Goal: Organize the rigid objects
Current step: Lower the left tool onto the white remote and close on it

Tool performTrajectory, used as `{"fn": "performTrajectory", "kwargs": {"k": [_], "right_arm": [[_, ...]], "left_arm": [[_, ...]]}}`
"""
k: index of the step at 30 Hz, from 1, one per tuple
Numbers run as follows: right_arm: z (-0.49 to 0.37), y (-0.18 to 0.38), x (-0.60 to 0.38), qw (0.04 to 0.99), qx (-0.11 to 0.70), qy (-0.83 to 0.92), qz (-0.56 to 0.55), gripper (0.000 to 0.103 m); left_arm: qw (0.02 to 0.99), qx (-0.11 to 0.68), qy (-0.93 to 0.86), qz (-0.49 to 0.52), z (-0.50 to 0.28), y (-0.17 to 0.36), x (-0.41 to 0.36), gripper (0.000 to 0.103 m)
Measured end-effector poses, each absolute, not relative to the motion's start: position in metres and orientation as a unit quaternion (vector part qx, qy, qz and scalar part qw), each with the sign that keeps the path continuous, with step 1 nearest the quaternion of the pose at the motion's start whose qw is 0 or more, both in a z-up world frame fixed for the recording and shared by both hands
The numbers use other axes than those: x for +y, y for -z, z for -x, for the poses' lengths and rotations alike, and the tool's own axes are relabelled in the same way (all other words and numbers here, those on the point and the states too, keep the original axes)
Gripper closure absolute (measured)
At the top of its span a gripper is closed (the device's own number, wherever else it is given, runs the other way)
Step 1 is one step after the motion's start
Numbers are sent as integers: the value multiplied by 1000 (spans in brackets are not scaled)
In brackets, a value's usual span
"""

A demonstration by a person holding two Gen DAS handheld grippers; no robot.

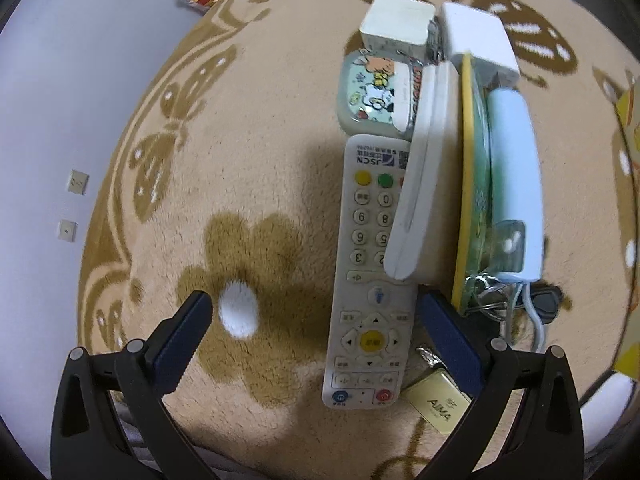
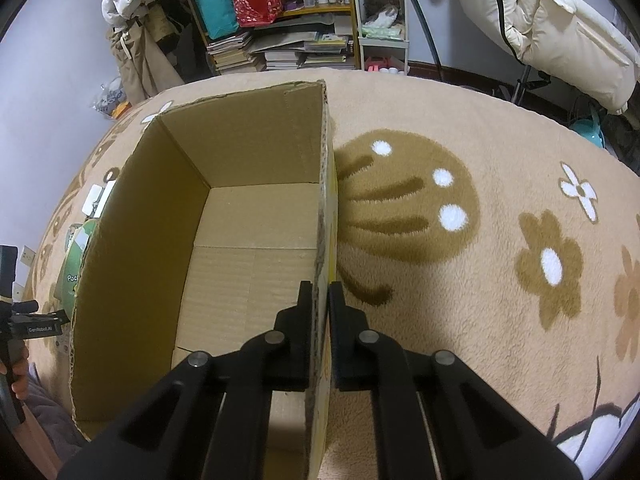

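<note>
left gripper [image 1: 312,320] fingers wide apart over remote [image 1: 370,276] on rug [image 1: 240,140], beside a row of items. right gripper [image 2: 319,290] clamped on box [image 2: 256,216] wall, box empty.

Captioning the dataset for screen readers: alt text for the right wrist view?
The right gripper is shut on the right wall of an open, empty brown cardboard box standing on a beige fleece rug with brown flower patterns. Cluttered bookshelves line the far wall.
</note>
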State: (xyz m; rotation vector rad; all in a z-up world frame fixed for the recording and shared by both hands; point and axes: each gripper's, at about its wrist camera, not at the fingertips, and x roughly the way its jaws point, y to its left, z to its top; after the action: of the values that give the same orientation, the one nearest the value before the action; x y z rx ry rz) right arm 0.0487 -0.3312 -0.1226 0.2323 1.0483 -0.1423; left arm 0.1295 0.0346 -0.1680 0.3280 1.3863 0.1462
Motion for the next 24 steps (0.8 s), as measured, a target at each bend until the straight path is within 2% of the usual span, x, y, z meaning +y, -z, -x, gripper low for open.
{"fn": "performTrajectory", "kwargs": {"k": [5,7,9,13,14,24], "right_arm": [[-48,122,-333,857,500,67,-108,94],[-48,122,-333,857,500,67,-108,94],[-47,123,-333,856,501,67,-108,94],[-47,124,-333,856,501,67,-105,94],[-48,125,-333,856,501,67,-105,94],[-48,126,-332,857,501,68,-99,95]], "left_arm": [[752,629,-69,-184,-130,181,25,1],[754,630,-56,-174,-129,182,24,10],[755,642,-32,-132,-128,181,28,38],[760,646,-36,-67,-125,178,41,49],[760,646,-39,-69,-125,178,41,56],[774,629,-69,-42,-117,160,54,62]]}}
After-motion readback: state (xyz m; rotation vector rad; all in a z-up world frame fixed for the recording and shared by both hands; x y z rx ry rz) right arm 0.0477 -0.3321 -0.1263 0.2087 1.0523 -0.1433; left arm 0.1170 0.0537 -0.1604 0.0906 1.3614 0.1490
